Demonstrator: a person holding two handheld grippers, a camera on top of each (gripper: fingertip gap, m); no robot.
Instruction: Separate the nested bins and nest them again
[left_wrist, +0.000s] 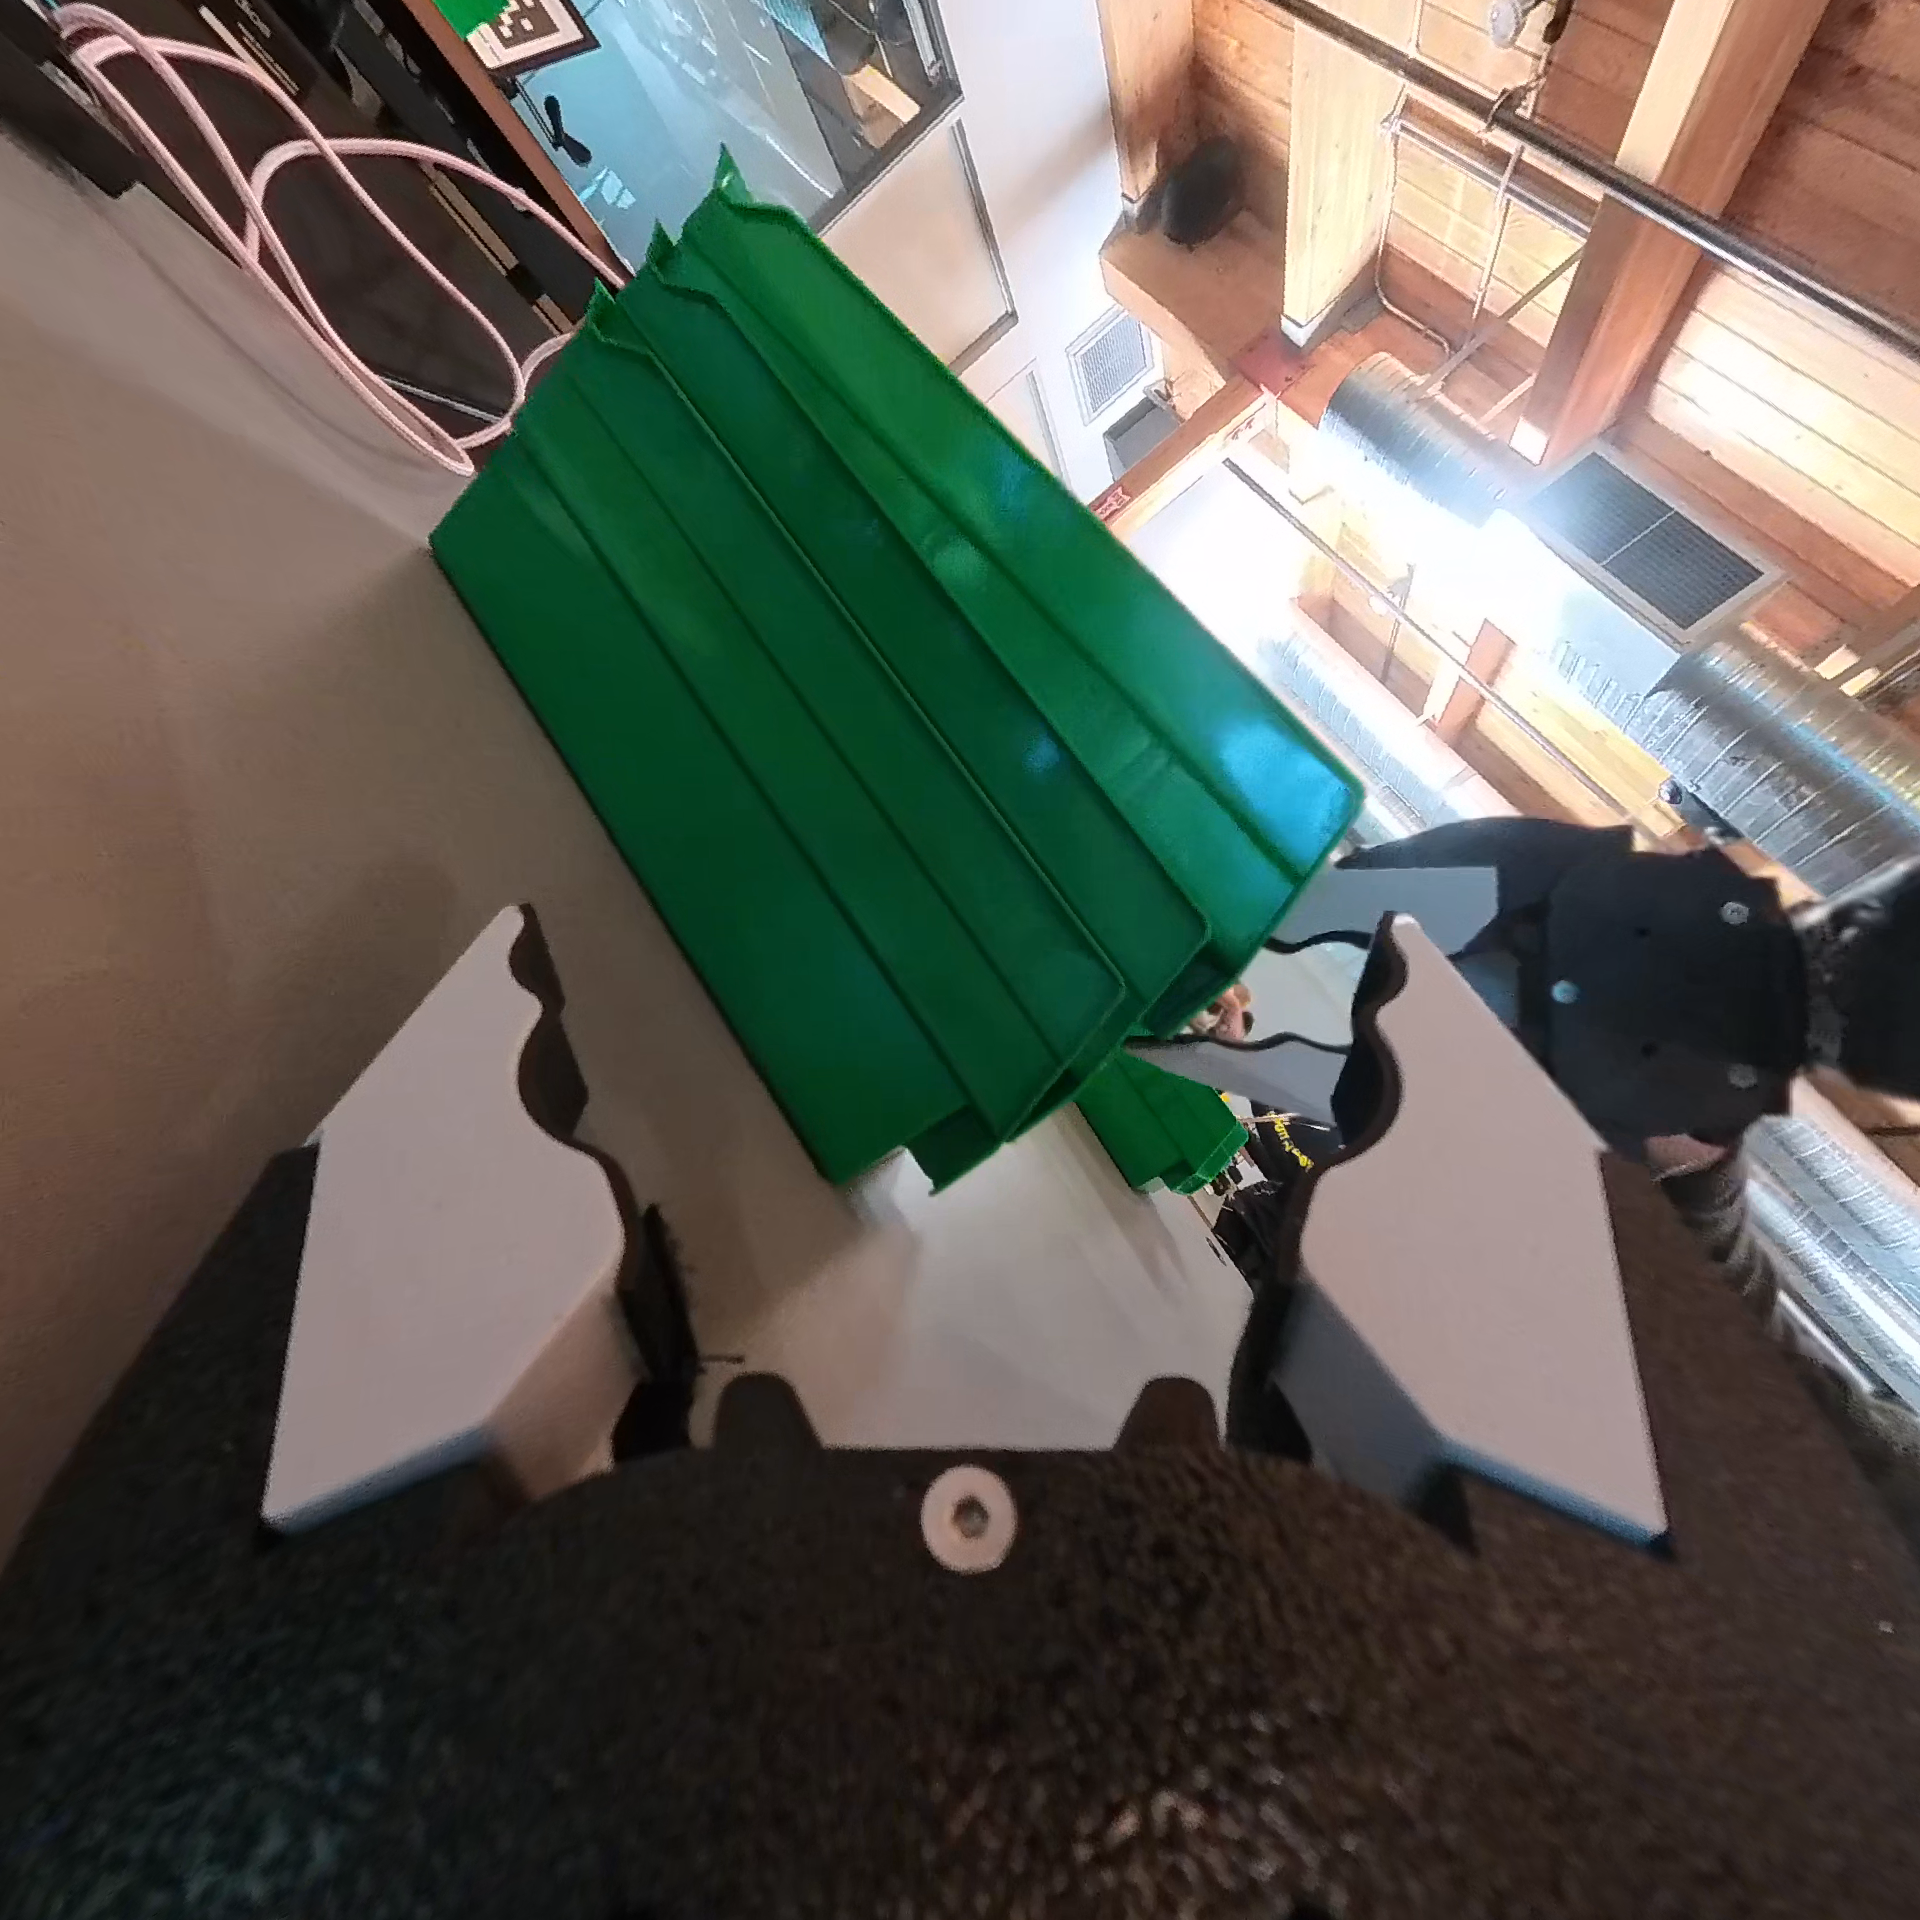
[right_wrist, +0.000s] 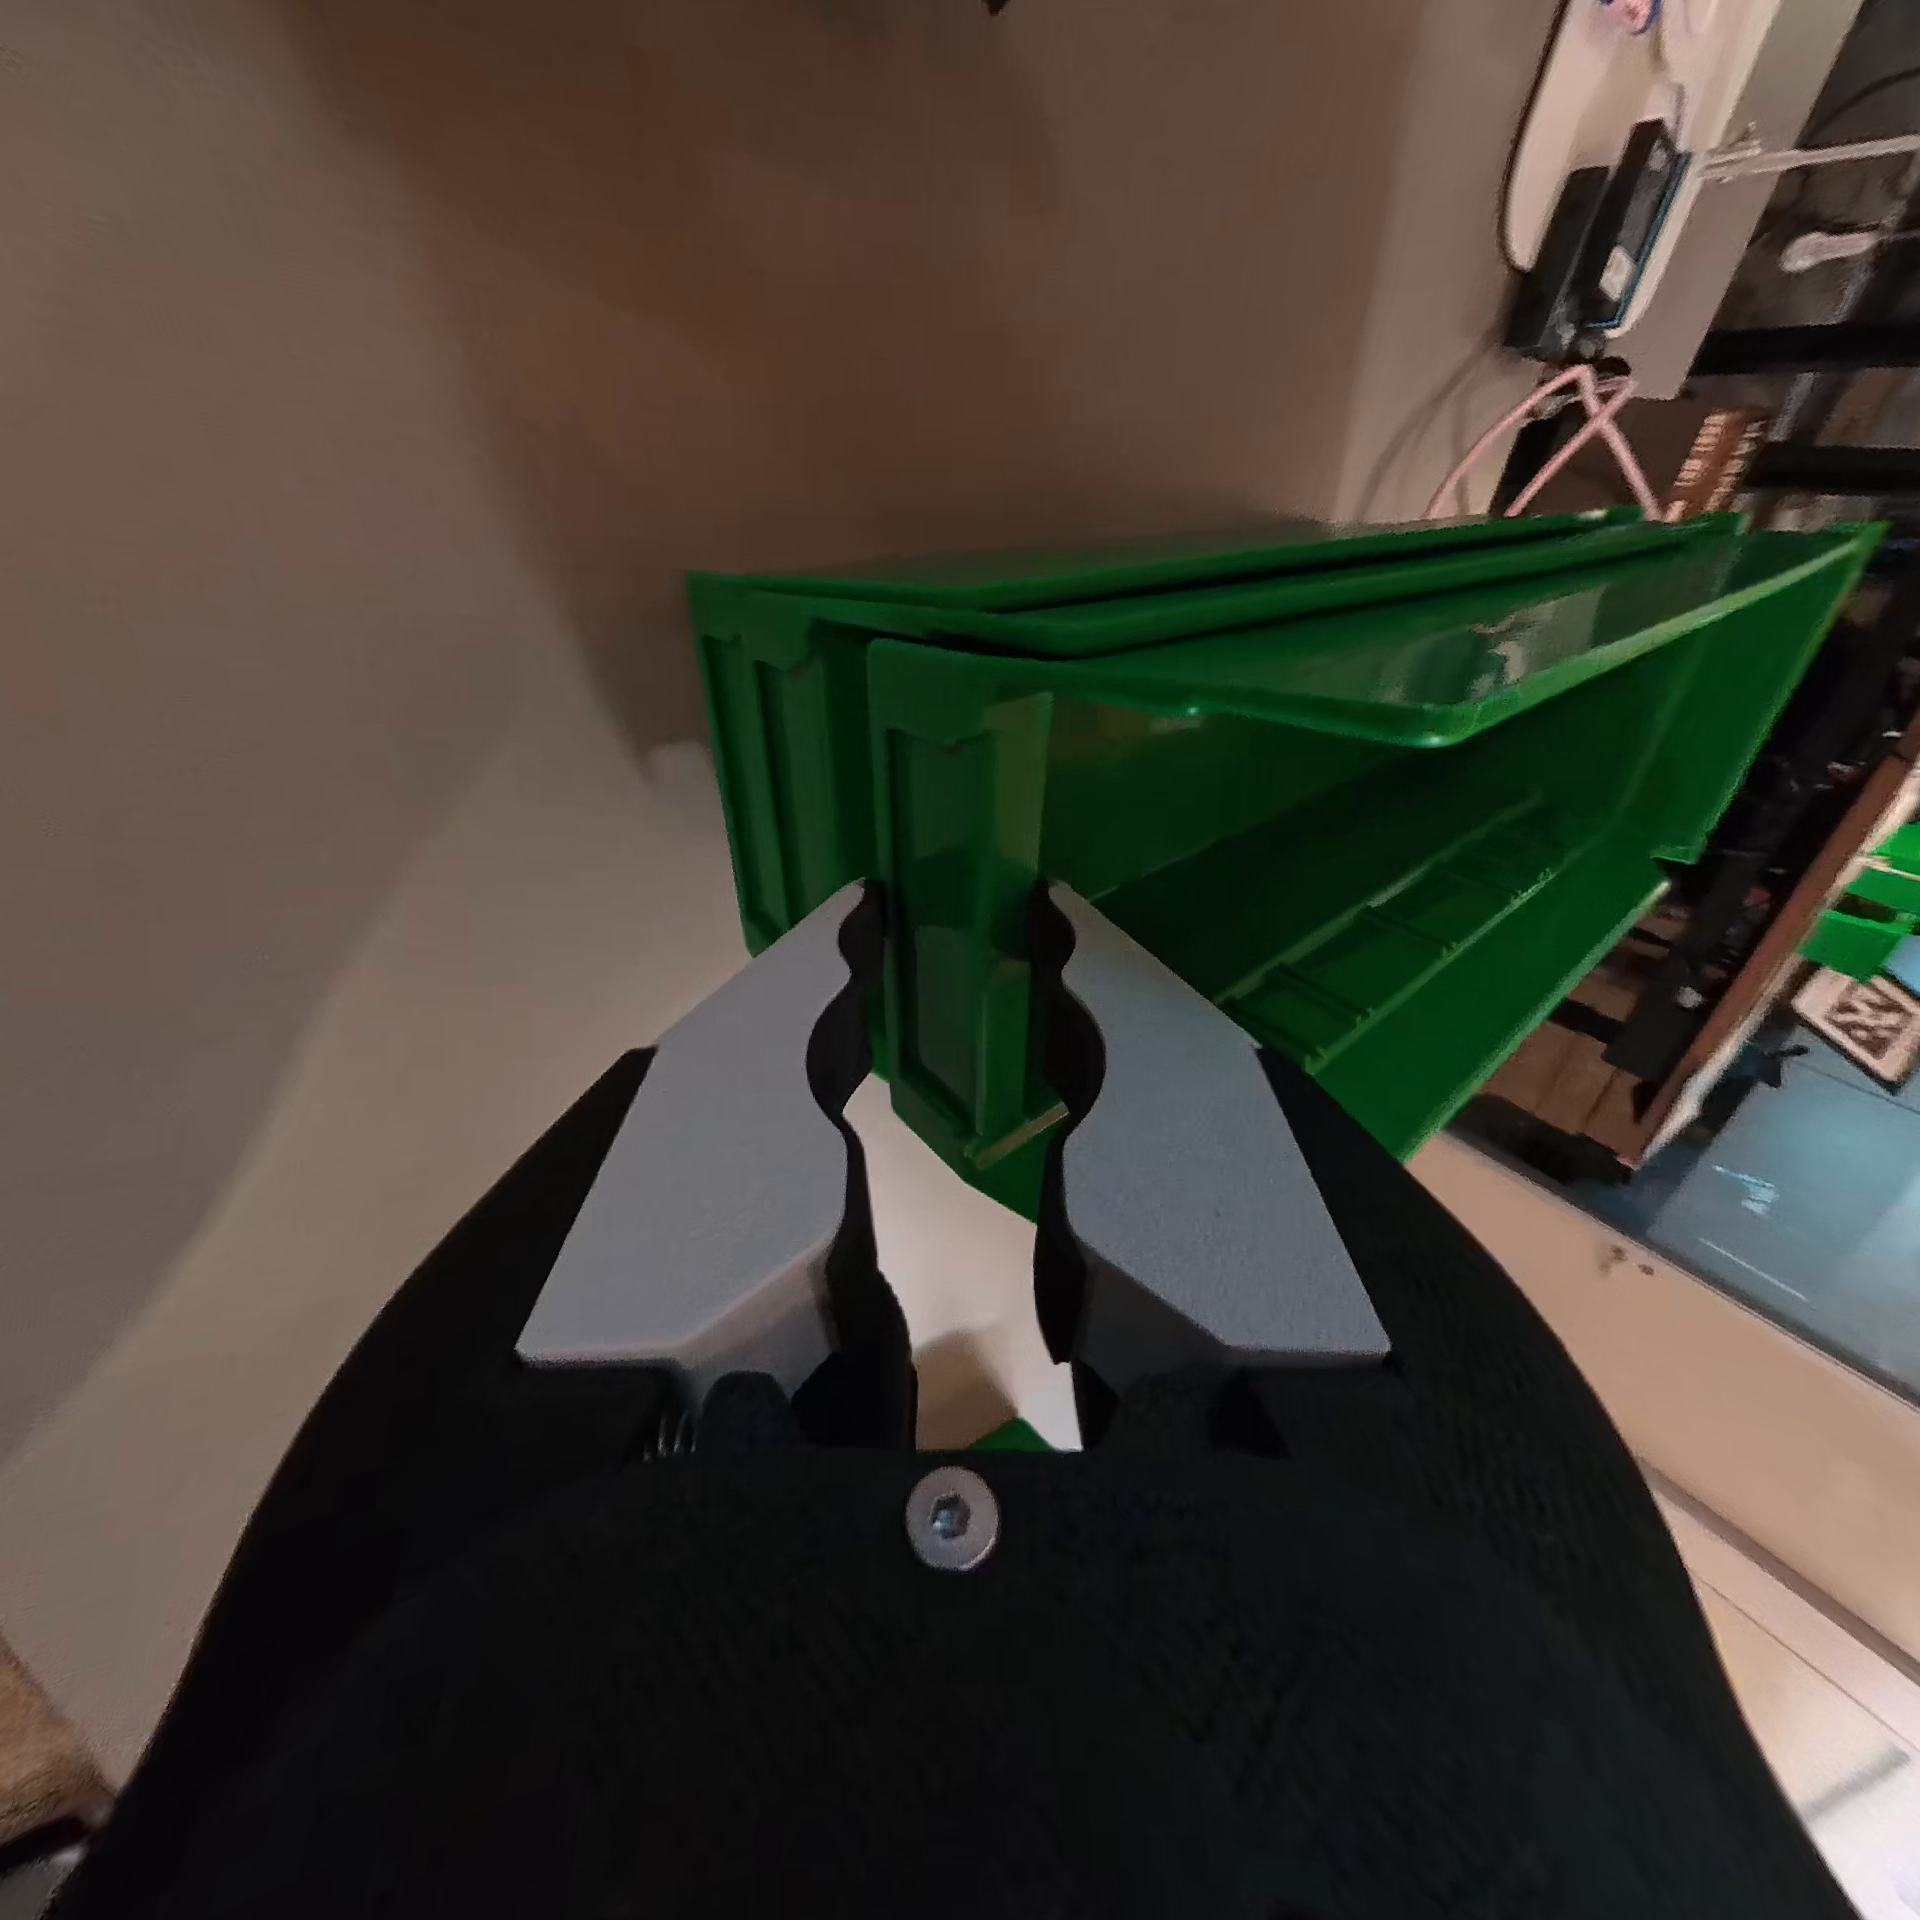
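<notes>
Several long green bins lie nested in a stack on the pale table. My right gripper is shut on the near end wall of the innermost bin, one finger inside and one outside. This bin's near end stands out a little from the outer bins. In the left wrist view the right gripper shows at the right, clamped on that bin. My left gripper is open and empty, just short of the stack's near end, touching nothing.
A pink cable loops over dark equipment beyond the table's far edge, and shows again in the right wrist view. A black device hangs there. The table edge runs close on the right, with floor below.
</notes>
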